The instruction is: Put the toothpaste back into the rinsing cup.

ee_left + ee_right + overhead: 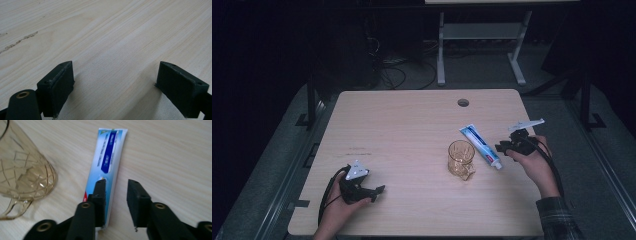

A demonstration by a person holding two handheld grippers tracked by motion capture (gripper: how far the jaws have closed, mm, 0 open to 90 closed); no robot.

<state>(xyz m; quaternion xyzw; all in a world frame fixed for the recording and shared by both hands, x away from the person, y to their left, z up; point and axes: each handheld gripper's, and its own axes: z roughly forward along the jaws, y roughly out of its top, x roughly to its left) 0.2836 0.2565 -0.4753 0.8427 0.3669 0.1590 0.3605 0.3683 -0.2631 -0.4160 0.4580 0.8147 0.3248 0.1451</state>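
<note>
High view. Wooden table (412, 125). Toothpaste tube (481, 146), blue and white, lies flat and slanted at right of centre, just beside an amber glass mug (461, 159) standing upright to its lower left. Right gripper (506, 148) at the tube's lower end, hand behind it at the right edge, forearm entering from lower right. Left gripper (379, 190) at lower left, low over bare wood, well apart from both items.

Left gripper view. Jaws stand wide; nothing between them; plain table surface ahead.

Right gripper view. Jaws partly open, gap modest, clamping nothing. Left pad (100, 195) overlaps the tube (107, 165) from above; the right one is over bare wood. Tube runs up the middle of the frame; mug (25, 177) at left.

Step, as judged: the tube lies loose on the table under an unclamped gripper, either just set down or about to be picked up. A pickup would call for centring the jaws across the tube's width, lowering, then closing.
</note>
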